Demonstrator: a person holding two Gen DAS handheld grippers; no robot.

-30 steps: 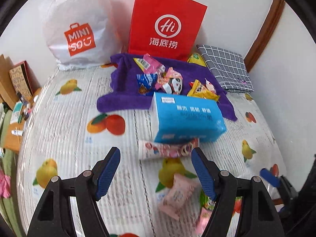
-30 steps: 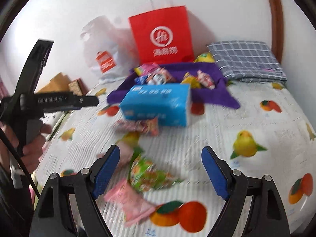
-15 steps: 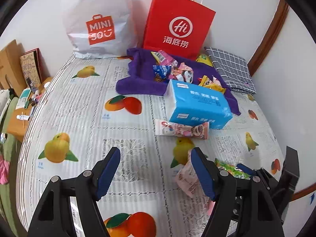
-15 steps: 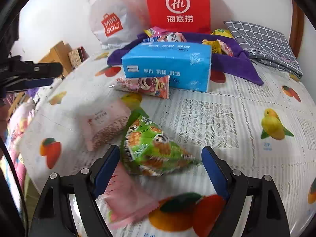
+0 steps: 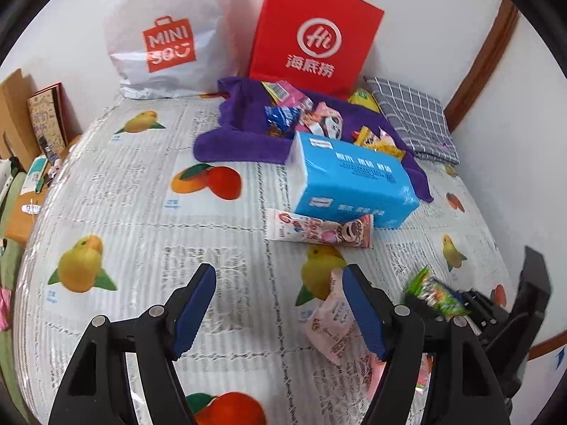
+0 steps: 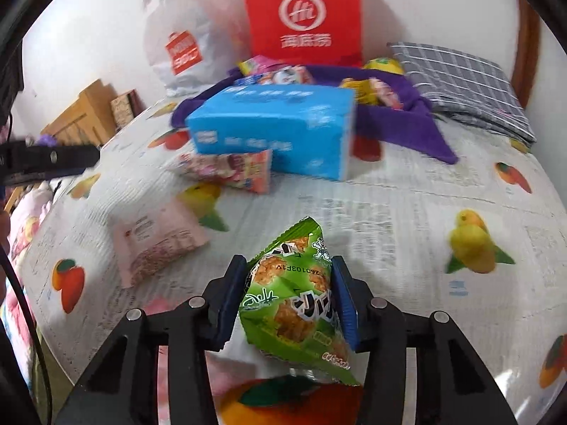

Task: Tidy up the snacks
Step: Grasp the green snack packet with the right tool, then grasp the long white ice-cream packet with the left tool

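Right gripper [image 6: 288, 295]: jaws closing on the green snack pack [image 6: 296, 304], both pads against its sides; only the right wrist view shows that contact. In the left wrist view the pack [image 5: 434, 295] is just a blur at the right gripper's tip. Left gripper [image 5: 280, 313]: jaws wide apart, nothing between them; pink packet [image 5: 333, 329] sits behind its right finger, blue tissue box [image 5: 351, 180] ahead.

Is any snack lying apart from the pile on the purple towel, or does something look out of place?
Yes. Most snacks sit on the purple towel, but a long pink packet and a pale pink packet lie loose on the tablecloth. The right gripper is closing on a green snack bag.
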